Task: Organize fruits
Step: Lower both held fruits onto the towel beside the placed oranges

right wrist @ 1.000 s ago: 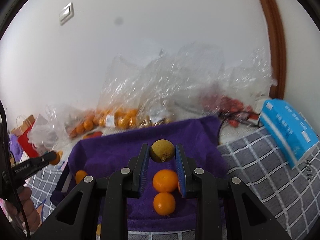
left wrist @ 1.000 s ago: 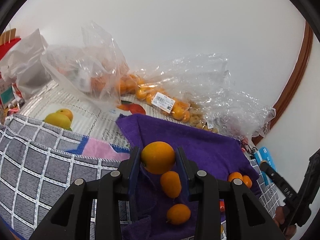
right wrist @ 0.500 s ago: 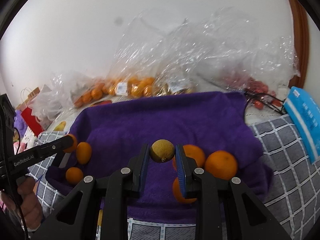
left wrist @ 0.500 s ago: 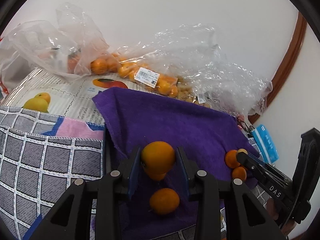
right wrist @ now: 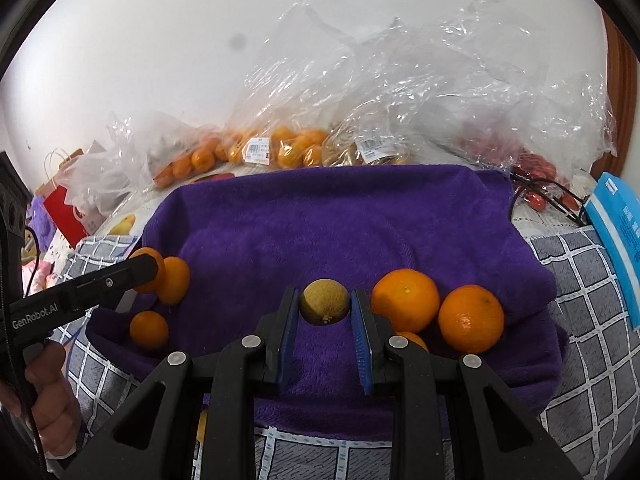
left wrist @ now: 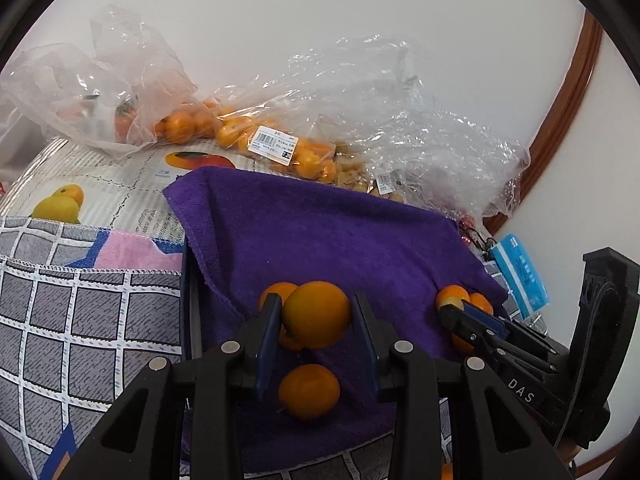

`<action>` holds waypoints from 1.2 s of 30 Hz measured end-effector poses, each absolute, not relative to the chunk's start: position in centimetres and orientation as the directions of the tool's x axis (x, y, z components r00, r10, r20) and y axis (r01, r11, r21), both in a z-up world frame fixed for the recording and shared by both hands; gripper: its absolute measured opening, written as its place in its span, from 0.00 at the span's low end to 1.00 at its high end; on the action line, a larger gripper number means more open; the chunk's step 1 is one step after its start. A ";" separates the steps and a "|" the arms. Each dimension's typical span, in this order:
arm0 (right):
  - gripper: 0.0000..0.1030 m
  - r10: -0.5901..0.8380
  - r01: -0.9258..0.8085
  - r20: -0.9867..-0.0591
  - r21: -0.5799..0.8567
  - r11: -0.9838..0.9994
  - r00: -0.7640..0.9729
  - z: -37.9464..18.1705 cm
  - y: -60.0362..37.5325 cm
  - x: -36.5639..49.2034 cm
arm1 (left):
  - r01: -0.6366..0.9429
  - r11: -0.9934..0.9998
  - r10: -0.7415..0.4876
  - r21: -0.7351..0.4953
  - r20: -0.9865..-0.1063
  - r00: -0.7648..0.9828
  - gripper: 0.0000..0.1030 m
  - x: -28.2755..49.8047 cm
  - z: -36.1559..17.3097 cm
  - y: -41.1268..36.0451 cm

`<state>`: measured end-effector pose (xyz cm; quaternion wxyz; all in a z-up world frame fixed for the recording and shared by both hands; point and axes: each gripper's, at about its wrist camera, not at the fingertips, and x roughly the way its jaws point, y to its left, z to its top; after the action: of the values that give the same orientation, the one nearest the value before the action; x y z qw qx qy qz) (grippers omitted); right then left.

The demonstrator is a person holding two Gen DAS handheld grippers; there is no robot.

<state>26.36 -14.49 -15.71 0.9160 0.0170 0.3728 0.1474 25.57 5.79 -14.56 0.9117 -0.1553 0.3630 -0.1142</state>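
left gripper (left wrist: 316,316): clamps orange (left wrist: 316,314) between pads | right gripper (right wrist: 325,307): clamps yellowish fruit (right wrist: 325,306) | purple towel (right wrist: 340,220) beneath both

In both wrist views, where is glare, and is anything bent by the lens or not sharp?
Left wrist view: glare glints on the plastic bags; the brown door frame curves from fisheye distortion; the orange in the left gripper looks sharp. Right wrist view: bright reflections on the bags; black vignette in the corners; the yellowish fruit in the right gripper is sharp.
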 end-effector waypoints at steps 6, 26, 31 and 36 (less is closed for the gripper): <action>0.26 0.268 -0.261 -0.691 0.118 0.958 0.671 -16.1 -14.0 26.4 | 0.114 0.920 -0.343 -0.374 -0.632 0.695 0.33 25.6 -14.8 5.5; 0.26 0.253 -0.260 -0.716 0.102 0.960 0.650 -17.0 -13.9 27.0 | 0.148 0.919 -0.365 -0.366 -0.646 0.671 0.33 25.8 -15.0 4.7; 0.26 0.256 -0.267 -0.721 0.103 0.958 0.644 -17.3 -13.7 27.1 | 0.155 0.919 -0.369 -0.363 -0.646 0.668 0.33 25.8 -15.0 4.6; 0.26 0.255 -0.267 -0.724 0.102 0.958 0.640 -17.4 -13.6 27.2 | 0.146 0.919 -0.364 -0.366 -0.646 0.672 0.33 25.8 -15.0 4.7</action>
<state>27.17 -13.62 -17.38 0.9056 -0.0070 0.3989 0.1441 25.82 4.75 -14.97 0.9029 -0.1435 0.3799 -0.1411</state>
